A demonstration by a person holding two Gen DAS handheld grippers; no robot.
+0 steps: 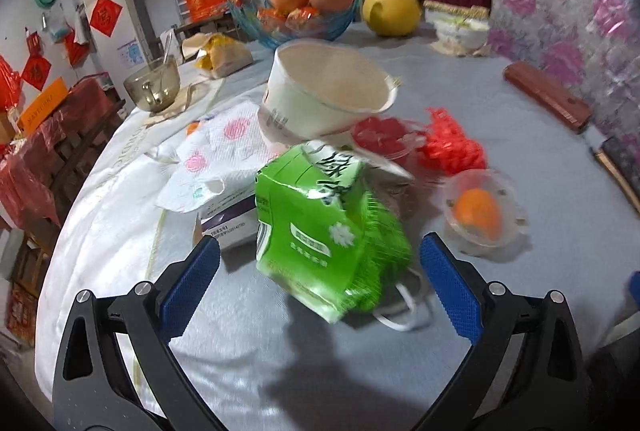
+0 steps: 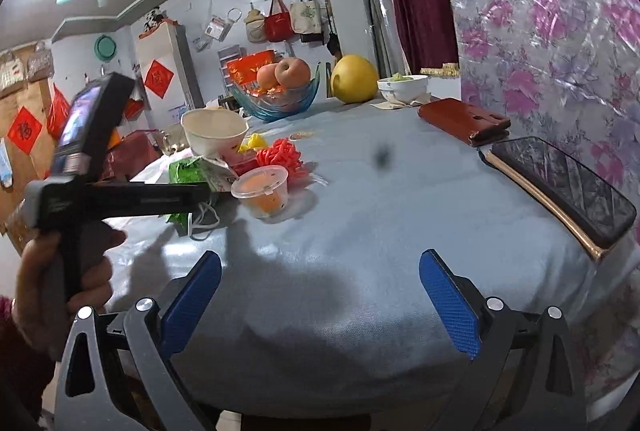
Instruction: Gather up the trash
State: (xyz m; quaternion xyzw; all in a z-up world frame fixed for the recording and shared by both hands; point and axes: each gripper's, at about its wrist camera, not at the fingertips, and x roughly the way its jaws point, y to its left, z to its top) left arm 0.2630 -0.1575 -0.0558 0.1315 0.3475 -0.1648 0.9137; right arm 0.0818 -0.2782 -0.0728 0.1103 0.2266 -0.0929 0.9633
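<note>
A crumpled green paper carton (image 1: 324, 227) lies on the grey-blue tablecloth (image 1: 500, 135), directly before the left gripper (image 1: 320, 283), whose jaws gape empty. Behind it wait a white paper bowl (image 1: 324, 91), red plastic netting (image 1: 452, 143) and a clear lidded cup (image 1: 482, 215). The right gripper (image 2: 320, 295) is likewise spread. Nothing looks collected yet.

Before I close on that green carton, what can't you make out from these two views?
- Green carton: motion-blurred in left wrist view; contents unknown.
- White cord: mostly hidden under the carton.
- Small box: covered by printed tissue.
- Left hand-held gripper fingertips: hidden behind its body in right wrist view.
</note>
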